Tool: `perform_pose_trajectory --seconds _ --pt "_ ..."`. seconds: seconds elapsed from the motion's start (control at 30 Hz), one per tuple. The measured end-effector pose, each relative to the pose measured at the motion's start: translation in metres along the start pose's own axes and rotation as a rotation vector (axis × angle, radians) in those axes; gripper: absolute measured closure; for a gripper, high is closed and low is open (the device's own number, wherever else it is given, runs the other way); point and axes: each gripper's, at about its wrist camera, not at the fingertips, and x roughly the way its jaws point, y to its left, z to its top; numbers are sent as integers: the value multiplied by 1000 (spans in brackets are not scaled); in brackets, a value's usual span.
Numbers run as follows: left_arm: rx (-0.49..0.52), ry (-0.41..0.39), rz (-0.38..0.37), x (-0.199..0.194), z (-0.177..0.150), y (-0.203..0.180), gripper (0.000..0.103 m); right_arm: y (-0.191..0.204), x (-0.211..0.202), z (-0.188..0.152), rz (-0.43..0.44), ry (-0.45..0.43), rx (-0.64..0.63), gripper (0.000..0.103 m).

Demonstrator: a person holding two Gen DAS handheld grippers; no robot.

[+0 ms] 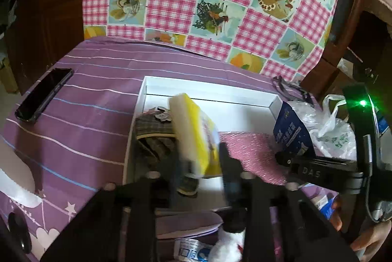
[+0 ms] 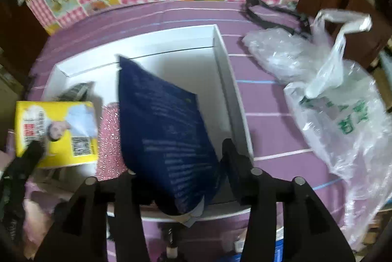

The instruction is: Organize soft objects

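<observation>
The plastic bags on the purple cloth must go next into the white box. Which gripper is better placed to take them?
Probably the right gripper. The plastic bags lie just beside it, past the white box wall. The left gripper is over the box's far side, at the yellow pack.

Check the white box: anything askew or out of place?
Two things. The yellow tissue pack stands tilted on edge over the plaid item, between the left tongs. The dark blue pouch leans diagonally in the white box, its bottom end overhanging the near rim.
</observation>
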Motion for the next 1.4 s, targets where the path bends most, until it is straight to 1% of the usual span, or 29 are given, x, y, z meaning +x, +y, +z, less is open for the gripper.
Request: perform_pose_trajectory --seconds 0.03,0.07,0.1,0.17,0.27,0.33,0.4,0.43,0.53,0.7,0.73,0.8,0.87,0.97,1.03,1.13,1.2,1.27,1.4 --pt "-2 -3 -9 -1 0 0 47 -6 -3 -2 65 -3 29 44" --pt "-4 -11 -26 -4 0 -1 37 -8 -5 -1 112 -10 45 40" --pt "-4 -24 -42 -7 1 -2 34 -13 -9 -4 180 -28 66 37" --pt "5 -38 -45 -12 3 -5 34 -18 -15 -8 257 -52 99 30" --pt "22 -59 -17 -18 5 -8 32 -22 -27 -11 303 -82 126 29" --pt "31 -63 7 -21 7 -9 30 -16 -39 -14 348 -114 104 28" --pt "43 -58 16 -22 8 -8 28 -10 -47 -15 349 -136 69 27" --pt "47 -61 25 -23 9 -8 28 -5 -53 -17 333 -159 47 26" --pt "54 -62 34 -26 9 -9 27 1 -63 -21 303 -189 18 26" --pt "70 -82 32 -32 9 -13 27 -6 -72 -24 351 -243 48 26" --pt "70 -91 36 -34 9 -14 27 -9 -76 -27 376 -260 55 26" --pt "62 -107 49 -36 8 -15 24 -13 -83 -30 392 -284 59 26" --pt "52 -114 57 -39 5 -17 23 -16 -92 -36 363 -317 55 26" --pt "61 -117 79 -41 -3 -23 23 -16 -100 -43 286 -345 35 26" --pt "73 -109 66 -43 -9 -27 23 -15 -103 -49 267 -348 13 26" --pt "53 -99 34 -50 -16 -27 23 -15 -110 -63 242 -381 -12 26" --pt "43 -105 22 -57 -22 -26 23 -17 -115 -69 245 -394 -20 26" --pt "48 -109 27 -62 -27 -27 23 -20 -118 -77 251 -400 -21 26" --pt "61 -102 17 -70 -37 -24 23 -26 -121 -89 258 -384 -25 26"
